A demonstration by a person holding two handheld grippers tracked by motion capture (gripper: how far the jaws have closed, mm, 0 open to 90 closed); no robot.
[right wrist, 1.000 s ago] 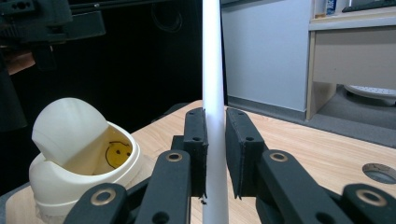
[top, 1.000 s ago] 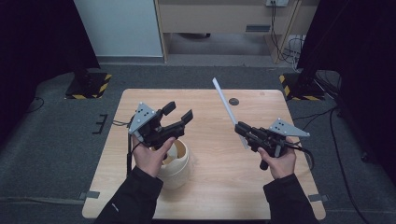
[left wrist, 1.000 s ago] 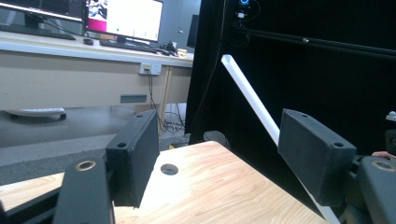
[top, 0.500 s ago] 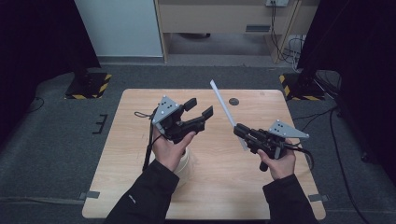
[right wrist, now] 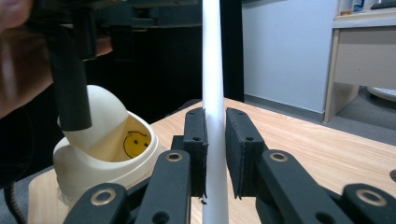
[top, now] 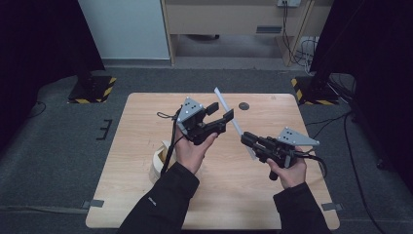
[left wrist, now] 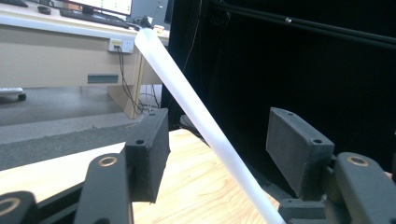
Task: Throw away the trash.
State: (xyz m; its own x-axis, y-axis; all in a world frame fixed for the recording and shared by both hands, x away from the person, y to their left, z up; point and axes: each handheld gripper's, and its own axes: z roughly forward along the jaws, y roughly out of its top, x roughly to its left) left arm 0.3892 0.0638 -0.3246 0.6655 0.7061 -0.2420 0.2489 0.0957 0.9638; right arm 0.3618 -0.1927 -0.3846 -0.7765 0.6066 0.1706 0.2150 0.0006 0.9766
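A long white tube [top: 221,97] slants up and away from my right gripper [top: 246,139], which is shut on its lower part. In the right gripper view the pads press the tube [right wrist: 212,70] from both sides at the gripper [right wrist: 215,140]. My left gripper [top: 221,112] is held above the table just left of it. Its jaws have just been closing and now straddle the tube [left wrist: 201,121] at the gripper [left wrist: 218,137], with a gap on each side and neither pad touching. A cream cup [top: 158,163] with a smiley face inside [right wrist: 133,142] stands under the left forearm.
The wooden table [top: 146,112] carries a small dark round disc [top: 244,106] near its far edge. Beyond it are grey carpet, a desk with cables [top: 287,29], and black stands [top: 92,85] at both far corners.
The left gripper has travelled right, from above the cup to the tube, and its jaws have narrowed around it. The right gripper and the tube have stayed put.
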